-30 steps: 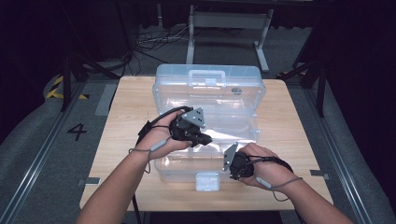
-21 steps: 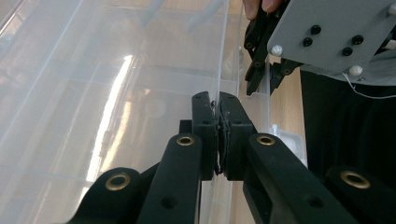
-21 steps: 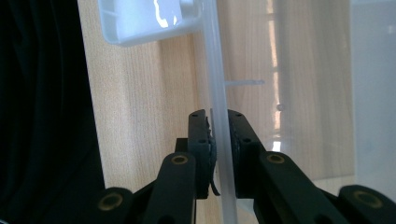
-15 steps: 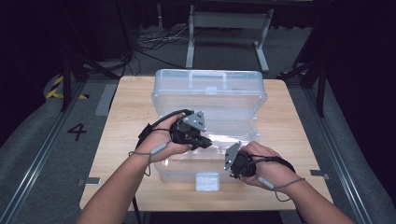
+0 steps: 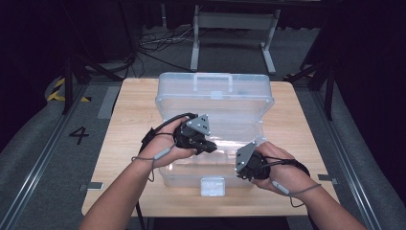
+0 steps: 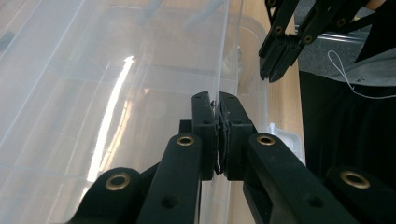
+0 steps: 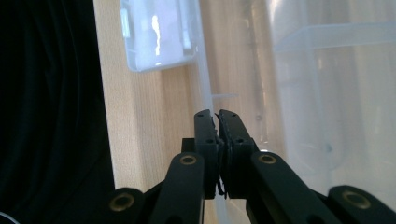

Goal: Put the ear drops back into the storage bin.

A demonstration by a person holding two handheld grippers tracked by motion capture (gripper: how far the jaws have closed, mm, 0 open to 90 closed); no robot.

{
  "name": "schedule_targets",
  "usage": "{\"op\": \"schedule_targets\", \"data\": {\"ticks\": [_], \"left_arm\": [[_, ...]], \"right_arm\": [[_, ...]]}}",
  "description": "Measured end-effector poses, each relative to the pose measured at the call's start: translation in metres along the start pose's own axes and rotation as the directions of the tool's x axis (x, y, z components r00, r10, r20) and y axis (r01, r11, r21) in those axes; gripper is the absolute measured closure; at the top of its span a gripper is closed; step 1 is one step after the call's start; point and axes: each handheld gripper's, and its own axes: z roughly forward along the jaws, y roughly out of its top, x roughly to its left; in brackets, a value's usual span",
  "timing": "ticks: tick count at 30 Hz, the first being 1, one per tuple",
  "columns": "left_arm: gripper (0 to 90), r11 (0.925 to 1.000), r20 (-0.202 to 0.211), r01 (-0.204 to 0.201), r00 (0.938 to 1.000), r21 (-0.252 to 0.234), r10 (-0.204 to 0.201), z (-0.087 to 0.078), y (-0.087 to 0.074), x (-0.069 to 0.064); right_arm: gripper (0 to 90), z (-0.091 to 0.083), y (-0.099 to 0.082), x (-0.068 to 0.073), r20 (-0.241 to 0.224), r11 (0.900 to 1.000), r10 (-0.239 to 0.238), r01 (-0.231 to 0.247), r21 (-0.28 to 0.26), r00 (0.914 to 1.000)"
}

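A clear plastic storage box [image 5: 167, 172] sits on the wooden table [image 5: 129, 120], its lid [image 5: 215, 103] hinged at the far side and lifted at the front. My left gripper [image 5: 210, 146] is over the middle of the box, shut on the lid's thin front edge [image 6: 218, 70]. My right gripper [image 5: 239, 168] is at the box's front right, shut on the clear box rim [image 7: 205, 88]. The white front latch [image 5: 212, 186] hangs loose below the front wall and shows again as the latch [image 7: 156, 35] beyond the right jaws. The right gripper [image 6: 280, 60] shows far off in the left gripper view.
The table's front edge runs just behind the latch, close to the person's forearms. Bare wood lies left and right of the box. Beyond the table stand a metal frame [image 5: 230, 28] and floor cables [image 5: 158, 43]; a floor rail [image 5: 43, 158] runs at left.
My left gripper has shifted slightly nearer and to the right, carrying the lid edge with it, so the lid's tilt has changed a little. The right gripper has hardly moved.
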Motion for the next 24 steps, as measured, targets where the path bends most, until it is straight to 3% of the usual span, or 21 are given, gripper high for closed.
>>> {"op": "schedule_targets", "data": {"ticks": [3,7,14,17,20,21,23,24], "left_arm": [[86.7,1.0,-0.001,-0.003,1.0,0.001,0.003,0.0,0.0,-0.001],[86.6,1.0,-0.014,-0.005,0.9999,0.005,0.005,0.0,0.0,-0.002],[86.5,1.0,-0.012,-0.003,0.9999,0.005,0.003,0.001,0.0,-0.002],[86.5,1.0,-0.012,-0.002,0.9999,0.0,0.002,0.001,0.0,-0.002],[86.4,1.0,-0.007,0.006,1.0,-0.006,-0.006,0.001,-0.002,-0.002],[86.3,1.0,-0.007,0.006,1.0,-0.006,-0.006,0.001,-0.002,-0.002],[86.3,0.9998,-0.001,0.011,0.9999,-0.016,-0.011,0.001,-0.003,-0.002],[86.3,0.9998,-0.001,0.014,0.9999,-0.016,-0.014,0.001,-0.003,-0.002]], "right_arm": [[90.0,-0.009,-0.002,0.0,-0.022,0.9983,0.024,-0.025,-0.053,0.9995],[90.0,-0.024,-0.006,0.0,-0.007,0.9906,0.05,-0.05,-0.127,0.9987],[90.0,-0.046,-0.022,-0.008,0.011,0.9543,0.138,-0.13,-0.269,0.9904],[90.0,-0.052,-0.029,-0.012,0.02,0.9355,0.178,-0.163,-0.314,0.9839],[90.0,-0.059,-0.037,-0.017,0.023,0.9036,0.234,-0.208,-0.374,0.972],[90.0,-0.059,-0.037,-0.017,0.023,0.9036,0.234,-0.208,-0.374,0.972],[90.0,-0.063,-0.042,-0.019,0.022,0.8824,0.267,-0.235,-0.407,0.9634],[90.0,-0.065,-0.045,-0.021,0.023,0.8655,0.29,-0.252,-0.433,0.9567]]}}
